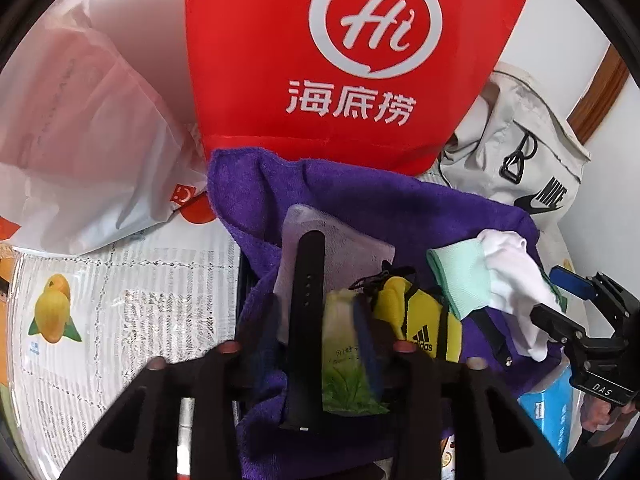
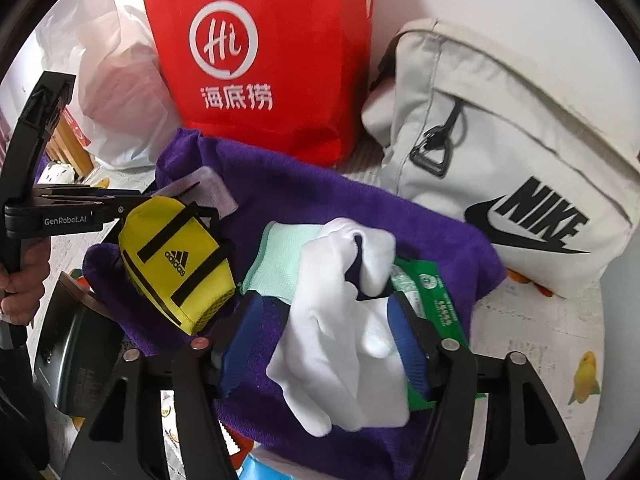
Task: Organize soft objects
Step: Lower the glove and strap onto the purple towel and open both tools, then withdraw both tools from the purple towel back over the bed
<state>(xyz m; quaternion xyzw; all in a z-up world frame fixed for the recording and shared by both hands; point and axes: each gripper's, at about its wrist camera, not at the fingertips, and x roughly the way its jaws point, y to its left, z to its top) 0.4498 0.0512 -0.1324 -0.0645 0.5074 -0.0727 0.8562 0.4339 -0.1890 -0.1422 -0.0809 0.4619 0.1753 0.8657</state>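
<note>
White wall, fruit-print tablecloth [image 1: 100, 300], red bag [image 2: 260, 60] beside Nike bag [image 2: 500, 160], purple towel [image 2: 300, 208] bearing soft items, right gripper [image 2: 324, 344] wide open around white sock [image 2: 340, 340], left gripper [image 1: 312, 344] parted over black strap [image 1: 304, 320], gripping nothing, green packet [image 2: 436, 300] seen only by right wrist camera.

On the towel [image 2: 304, 204], seen from the right wrist, the Adidas pouch [image 2: 178, 264] lies at nine o'clock of the glove [image 2: 340, 320], the Haidilao bag [image 2: 260, 56] stands at twelve, the Nike bag [image 2: 500, 152] at two.
</note>
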